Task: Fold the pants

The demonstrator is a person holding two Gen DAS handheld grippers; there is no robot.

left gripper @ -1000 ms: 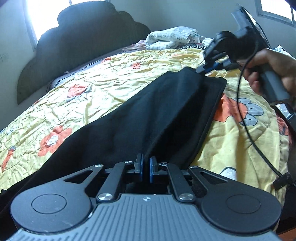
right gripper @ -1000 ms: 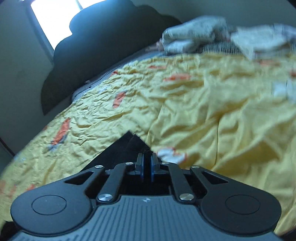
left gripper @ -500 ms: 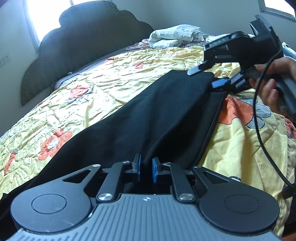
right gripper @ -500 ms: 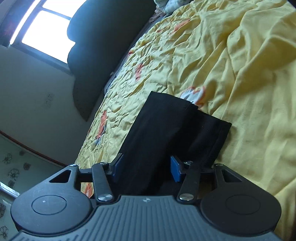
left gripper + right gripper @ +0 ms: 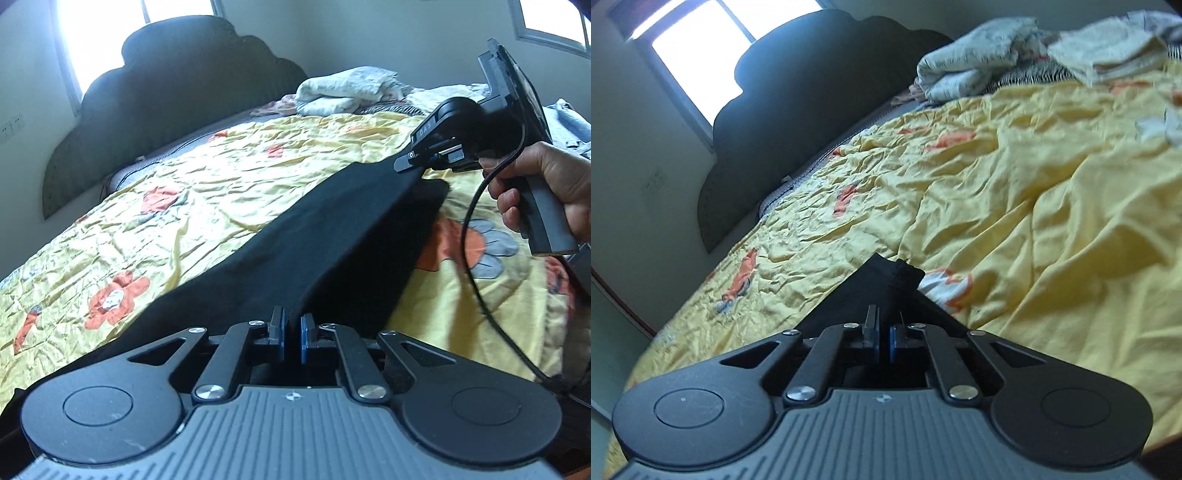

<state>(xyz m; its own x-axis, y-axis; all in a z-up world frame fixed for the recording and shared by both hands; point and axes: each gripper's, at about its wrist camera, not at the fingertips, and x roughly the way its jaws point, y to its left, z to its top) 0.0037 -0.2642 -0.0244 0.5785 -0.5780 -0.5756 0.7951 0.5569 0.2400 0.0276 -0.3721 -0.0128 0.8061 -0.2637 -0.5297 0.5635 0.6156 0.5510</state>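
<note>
Pants (image 5: 303, 251) are lying stretched lengthwise across the quilt (image 5: 229, 192), black cloth running from the near edge of the left wrist view away toward the right gripper (image 5: 404, 164).

Left gripper (image 5: 291, 334): jaws are standing almost closed, a narrow gap between the blue pads (image 5: 281, 336). A raised ridge of pants cloth is running straight into that gap from ahead; the fold is sitting between the pads, so the jaws are pinching the near end of the pants.

Right gripper, seen from the left view: a hand (image 5: 546, 181) is gripping its handle, a cable (image 5: 476, 266) is looping down from it. Its tip is touching the far end of the pants, where the upper layer is lifting off the lower layer beside it.

Right wrist view: right gripper (image 5: 882, 338) jaws are nearly closed, a slim gap between the pads (image 5: 892, 339). A bunched corner of the pants (image 5: 886, 280) is sticking out just ahead of the fingertips, cloth passing down between them; the jaws are clamping that corner.

Quilt is showing orange flowers and heavy creasing. Headboard (image 5: 159, 110) is standing at the far side, with folded bedding (image 5: 340, 92) piled near it. A window (image 5: 698, 55) is glaring bright behind the headboard.
</note>
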